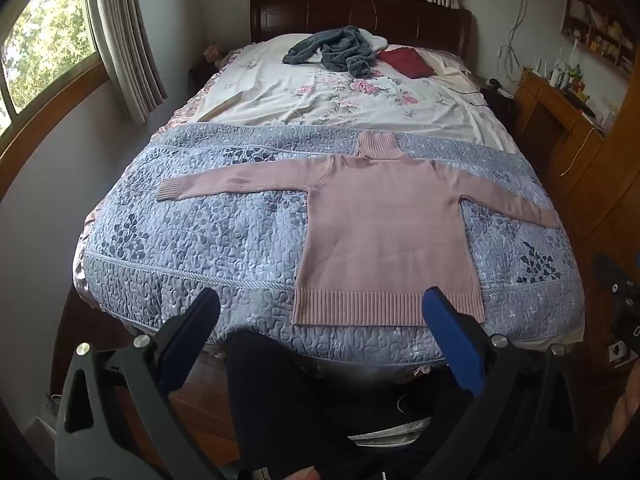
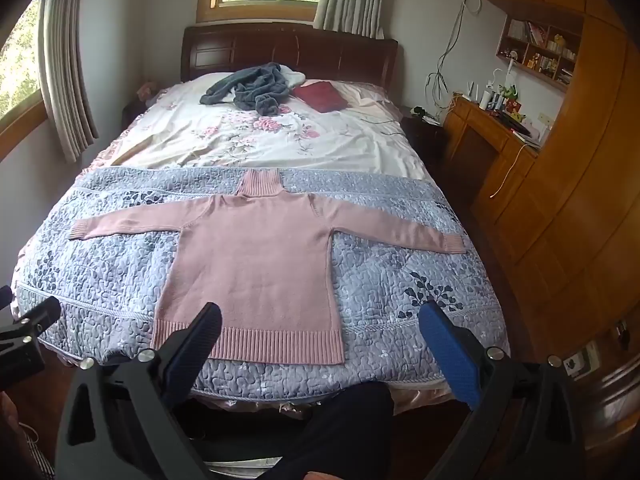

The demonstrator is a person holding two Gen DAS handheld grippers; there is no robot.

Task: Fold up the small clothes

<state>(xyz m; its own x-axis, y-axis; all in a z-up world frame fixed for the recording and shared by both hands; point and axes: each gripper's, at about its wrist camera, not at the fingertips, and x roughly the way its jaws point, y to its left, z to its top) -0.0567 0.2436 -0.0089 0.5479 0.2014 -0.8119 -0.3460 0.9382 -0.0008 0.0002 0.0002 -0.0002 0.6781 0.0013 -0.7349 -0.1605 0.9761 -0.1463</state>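
A: How many garments lie on the bed (image 1: 132,272)?

B: One pink sweater (image 1: 384,232) spread flat on the blue quilt (image 1: 224,240), both sleeves out, hem at the quilt's near edge. One grey heap of clothes (image 1: 336,50) and one red cushion (image 1: 404,62) sit beyond the quilt, by the headboard.

A: The grippers?

B: Two. The left gripper (image 1: 324,312) and the right gripper (image 2: 324,324) both gape wide, empty, above the quilt's near edge. Bare quilt flanks the sweater.
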